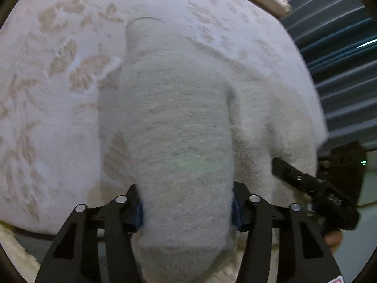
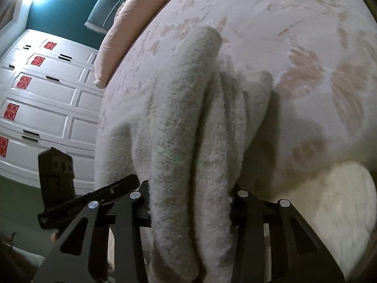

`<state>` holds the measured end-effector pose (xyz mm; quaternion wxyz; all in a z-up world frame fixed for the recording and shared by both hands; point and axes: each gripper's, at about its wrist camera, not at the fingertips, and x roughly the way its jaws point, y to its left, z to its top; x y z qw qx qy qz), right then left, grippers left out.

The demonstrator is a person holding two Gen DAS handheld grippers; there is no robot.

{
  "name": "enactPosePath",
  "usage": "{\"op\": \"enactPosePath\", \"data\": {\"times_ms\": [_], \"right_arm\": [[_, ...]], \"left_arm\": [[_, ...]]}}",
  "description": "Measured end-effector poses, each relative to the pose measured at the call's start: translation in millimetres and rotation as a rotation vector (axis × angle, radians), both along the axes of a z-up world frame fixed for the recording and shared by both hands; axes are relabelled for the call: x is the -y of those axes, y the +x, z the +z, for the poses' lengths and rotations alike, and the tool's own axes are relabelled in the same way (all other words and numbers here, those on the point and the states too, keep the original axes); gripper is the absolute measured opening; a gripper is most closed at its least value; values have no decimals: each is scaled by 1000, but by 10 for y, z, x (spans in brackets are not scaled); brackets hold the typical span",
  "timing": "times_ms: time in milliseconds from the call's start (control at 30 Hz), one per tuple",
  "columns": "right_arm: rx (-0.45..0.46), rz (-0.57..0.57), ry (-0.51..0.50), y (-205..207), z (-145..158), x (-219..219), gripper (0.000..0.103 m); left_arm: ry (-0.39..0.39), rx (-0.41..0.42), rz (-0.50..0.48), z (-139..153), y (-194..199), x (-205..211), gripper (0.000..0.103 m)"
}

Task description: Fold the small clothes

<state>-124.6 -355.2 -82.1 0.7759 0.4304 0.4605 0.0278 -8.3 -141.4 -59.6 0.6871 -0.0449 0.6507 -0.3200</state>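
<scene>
Bed [image 1: 59,118] with a leaf-patterned plush cover carries a fuzzy grey knit garment [image 1: 174,122]. Left gripper [image 1: 187,208] fingers clamp one bunched end, right gripper [image 2: 189,202] fingers clamp folds beside it, at the bed's near edge.

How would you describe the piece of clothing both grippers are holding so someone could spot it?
On the pale bedspread with tan leaf prints lies a fuzzy off-white knit garment. The left gripper and right gripper pinch its near edge. Unlike the printed cover, it is plain and woolly.
</scene>
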Motion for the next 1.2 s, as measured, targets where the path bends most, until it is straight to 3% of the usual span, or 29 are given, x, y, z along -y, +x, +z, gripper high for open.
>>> {"op": "enactPosePath", "data": {"times_ms": [100,167,233,300,400,500,533,633,933,1067,1200], "right_arm": [[-51,-12,-6,-165,-56,-22,38],[-82,-35,-7,-180,-170,-14,39],[-96,-50,2,-138,-225,2,43],[-111,-45,-16,-80,-238,-9,48],[-134,-28,-48,-8,-232,-46,47],[-111,-10,-105,5,-68,-121,38],[-82,-2,-125,-16,45,-163,37],[-14,1,-147,-56,332,-288,36],[247,19,-203,22,1370,-672,36],[376,73,-201,308,1792,-953,36],[460,132,-183,729,2000,-1224,37]], "left_arm": [[14,-31,-16,-134,-116,-34,52],[50,-18,-5,-233,-138,-36,60],[72,3,21,-274,-121,-30,76],[91,29,20,-269,-94,16,80],[78,30,18,-263,-56,103,78],[57,66,-5,-142,-140,145,57],[51,92,-27,-59,-161,150,48],[11,145,-48,193,-210,118,43],[-124,375,-15,1271,-171,-403,42],[-148,495,29,1754,-37,-764,42],[-139,598,87,2106,190,-1201,42]]}}
